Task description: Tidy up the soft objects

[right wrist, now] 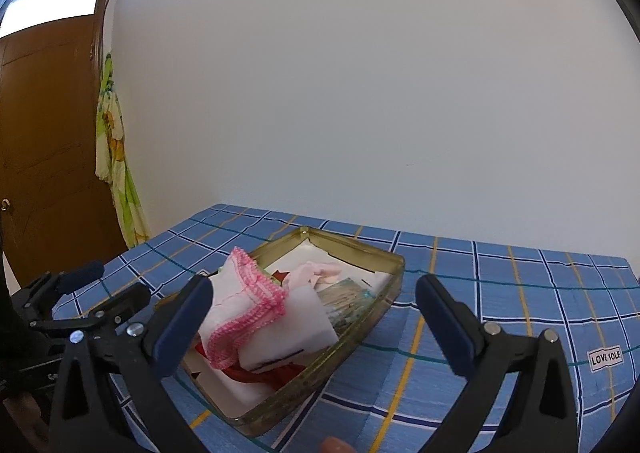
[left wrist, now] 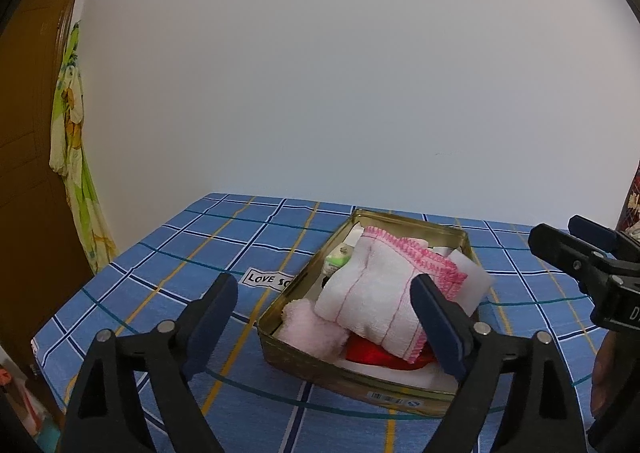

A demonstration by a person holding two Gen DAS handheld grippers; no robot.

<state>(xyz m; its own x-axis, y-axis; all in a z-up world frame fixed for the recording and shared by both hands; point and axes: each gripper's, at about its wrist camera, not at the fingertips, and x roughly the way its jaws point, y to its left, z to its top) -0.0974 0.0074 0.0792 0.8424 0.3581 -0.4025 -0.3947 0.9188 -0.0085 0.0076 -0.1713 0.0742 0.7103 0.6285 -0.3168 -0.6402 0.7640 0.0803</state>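
1. Both jaws stand wide with nothing between them: left gripper [left wrist: 324, 303] and right gripper [right wrist: 314, 315] hang just before the tin [left wrist: 360, 385].
2. Soft things lie heaped in the tin on the cloth [left wrist: 168, 253]; the towel [left wrist: 376, 293] rides on top, above the rim.
3. Likely risk: the towel slides off, being stacked loosely.
4. A foam pad [right wrist: 296, 325] leans over the edge; a passing finger could tip it out.
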